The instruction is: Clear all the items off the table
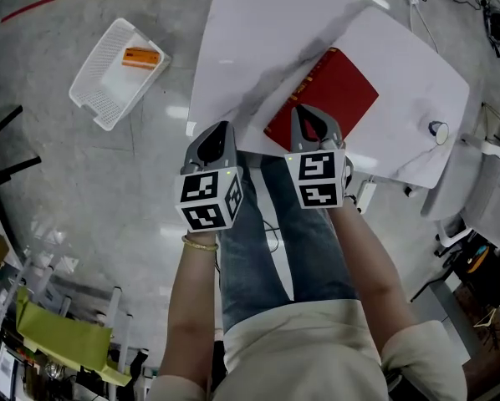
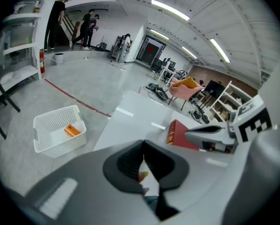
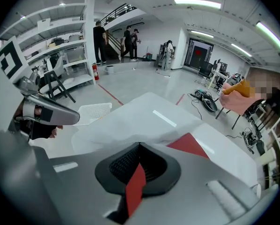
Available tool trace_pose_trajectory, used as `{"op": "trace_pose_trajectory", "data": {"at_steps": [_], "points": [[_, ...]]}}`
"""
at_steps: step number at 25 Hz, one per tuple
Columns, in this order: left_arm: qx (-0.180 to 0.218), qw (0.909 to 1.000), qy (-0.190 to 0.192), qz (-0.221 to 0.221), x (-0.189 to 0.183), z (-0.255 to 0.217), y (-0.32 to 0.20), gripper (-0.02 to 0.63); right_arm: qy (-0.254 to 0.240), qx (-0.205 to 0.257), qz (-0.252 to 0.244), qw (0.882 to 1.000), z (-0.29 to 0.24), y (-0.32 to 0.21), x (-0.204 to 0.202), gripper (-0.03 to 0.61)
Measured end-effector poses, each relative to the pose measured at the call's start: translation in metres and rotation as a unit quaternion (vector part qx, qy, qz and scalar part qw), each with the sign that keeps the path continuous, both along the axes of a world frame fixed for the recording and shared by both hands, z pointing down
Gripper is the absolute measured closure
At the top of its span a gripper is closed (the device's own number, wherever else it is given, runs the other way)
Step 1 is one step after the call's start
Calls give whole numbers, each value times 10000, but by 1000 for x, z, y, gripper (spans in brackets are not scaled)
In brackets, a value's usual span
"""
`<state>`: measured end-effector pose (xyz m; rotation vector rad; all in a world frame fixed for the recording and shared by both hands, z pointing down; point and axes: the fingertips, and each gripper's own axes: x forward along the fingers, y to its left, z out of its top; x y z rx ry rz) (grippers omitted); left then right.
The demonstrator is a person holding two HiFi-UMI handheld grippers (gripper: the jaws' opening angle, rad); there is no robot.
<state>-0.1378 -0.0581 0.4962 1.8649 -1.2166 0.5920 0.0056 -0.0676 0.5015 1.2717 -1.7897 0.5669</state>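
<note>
Book (image 1: 329, 90), red, closed, flat on white tbl (image 1: 417, 73)

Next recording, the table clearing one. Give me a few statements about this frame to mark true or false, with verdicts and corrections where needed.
1. A red book lies on the white table. True.
2. The white basket stands on the table. False: it stands on the floor, off to the left of the table.
3. The basket is empty. False: an orange item lies in it.
4. The left gripper and the right gripper both have their jaws together, with nothing held. True.
</note>
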Motion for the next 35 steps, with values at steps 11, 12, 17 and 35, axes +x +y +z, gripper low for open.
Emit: {"op": "trace_pose_trajectory", "data": {"at_steps": [11,12,17,35], "points": [[-143,9996,-3,243,61,5,12,604,96,-26,205,9997,-1,9,74,580],[-161,9995,-4,277,67,6,13,604,88,-42,225,9997,-1,10,79,580],[-211,9989,-62,413,91,13,13,604,48,-120,291,9995,5,19,102,580],[-410,9932,-204,1069,151,37,6,536,-745,-679,1040,9894,33,69,152,389]]}}
